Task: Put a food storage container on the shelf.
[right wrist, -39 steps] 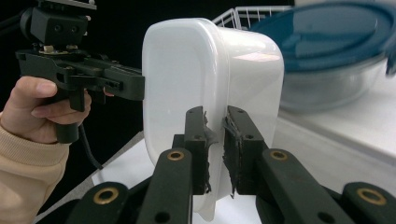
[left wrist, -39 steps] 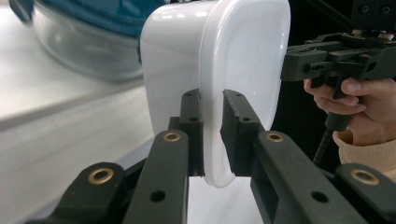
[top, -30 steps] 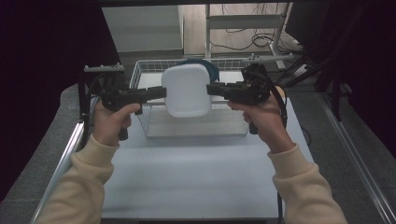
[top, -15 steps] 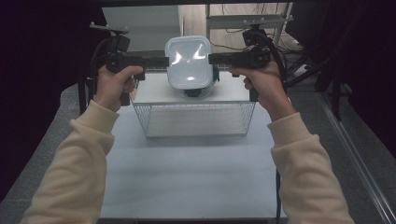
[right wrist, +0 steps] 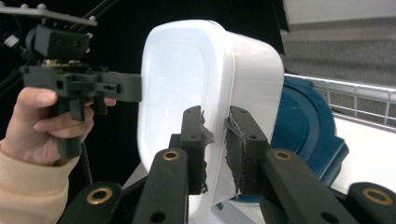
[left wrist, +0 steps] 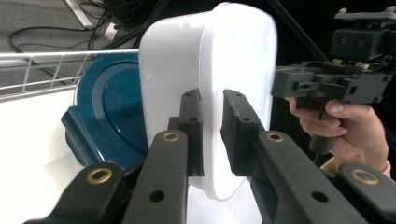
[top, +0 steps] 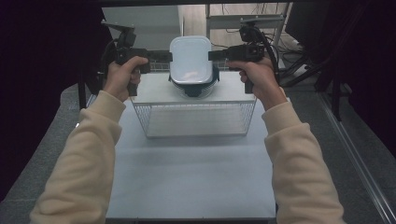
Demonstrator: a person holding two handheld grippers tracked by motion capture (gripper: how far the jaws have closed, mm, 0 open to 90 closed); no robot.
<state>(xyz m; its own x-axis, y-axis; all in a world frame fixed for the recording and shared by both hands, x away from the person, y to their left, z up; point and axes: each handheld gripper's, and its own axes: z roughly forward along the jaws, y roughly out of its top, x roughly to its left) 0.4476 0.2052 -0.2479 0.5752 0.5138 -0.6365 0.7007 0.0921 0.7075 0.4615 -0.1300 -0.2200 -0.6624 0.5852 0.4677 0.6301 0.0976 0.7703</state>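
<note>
A white plastic container (top: 190,58) hangs in the air over the far part of a wire basket (top: 140,119), held from both sides. My left gripper (top: 171,57) is shut on its left wall, and the pads (left wrist: 191,135) pinch that wall. My right gripper (top: 209,55) is shut on the right wall; its jaws have just eased a little, with the wall (right wrist: 217,140) still between them. A dark blue lid (top: 194,87) lies just under the container. It also lies behind the container (left wrist: 233,70) in the left gripper view and behind the container (right wrist: 187,70) in the right gripper view.
The basket stands at the far end of a white tabletop (top: 196,177). Metal shelving and cables (top: 247,28) lie beyond it. Dark curtains close in both sides, and a metal rail (top: 359,158) runs along the right.
Both hands have carried the container away from the person and slightly up, from over the basket's middle to its far edge. The blue lid has come into sight beneath it.
</note>
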